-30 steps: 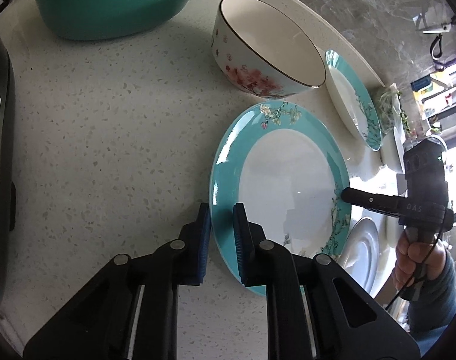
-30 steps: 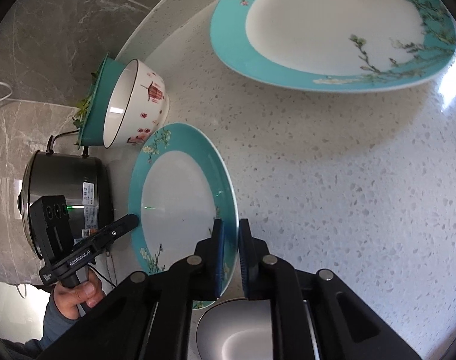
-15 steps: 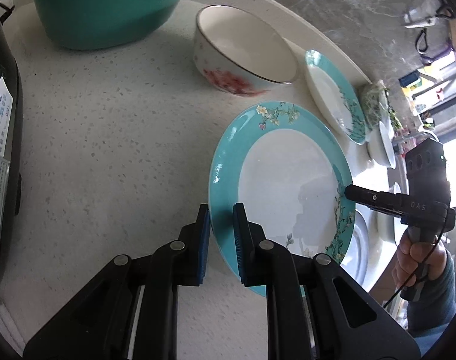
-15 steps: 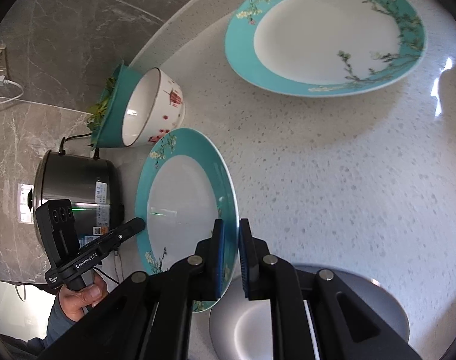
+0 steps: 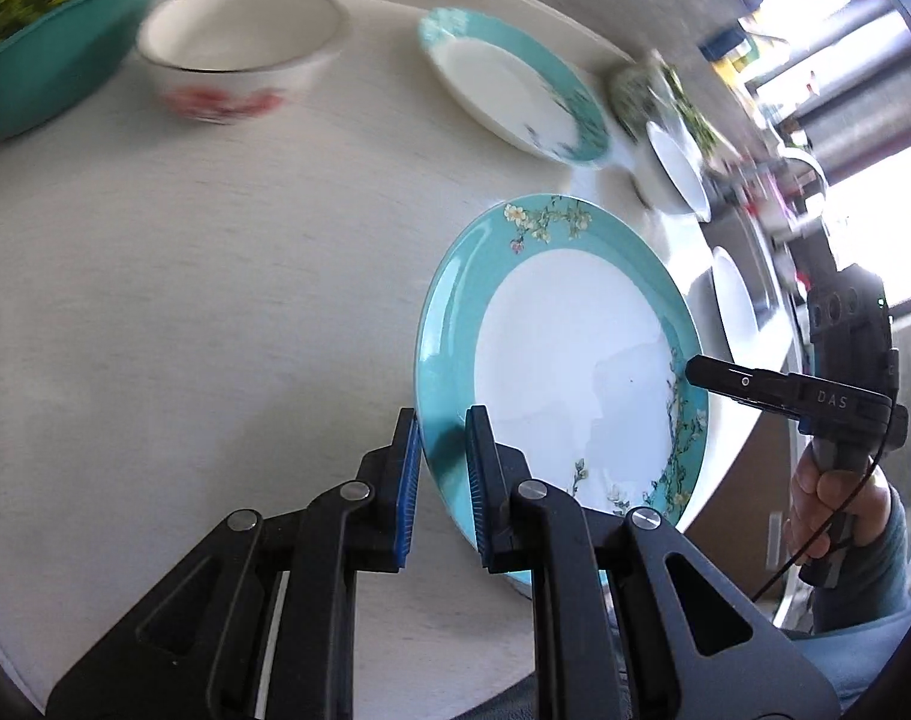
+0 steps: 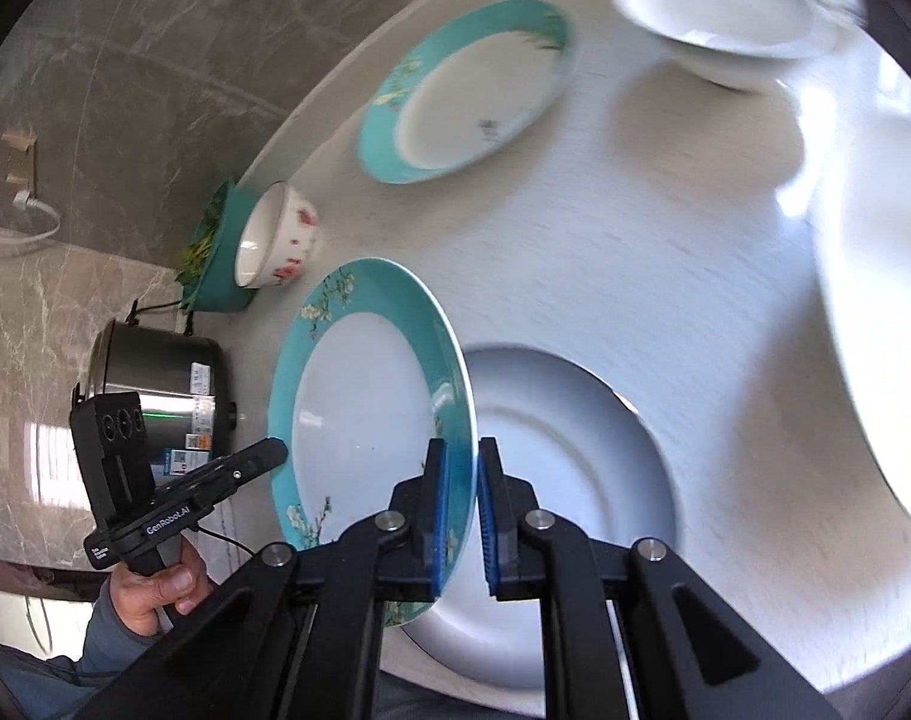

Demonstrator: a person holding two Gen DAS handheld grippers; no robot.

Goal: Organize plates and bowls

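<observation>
We are holding the teal-rimmed plate [image 5: 575, 360] from both sides: our left claw [image 5: 443, 468] is clamping its near rim, and our right claw [image 6: 461, 510] is clamping the opposite rim, so the plate is tilting up off the counter [image 5: 185, 300]. In the right wrist view it is hanging partly over a white plate [image 6: 563, 480]. A second teal plate [image 5: 515, 84], a flowered bowl [image 5: 239, 42] and a green basin [image 5: 47, 42] are sitting further back.
</observation>
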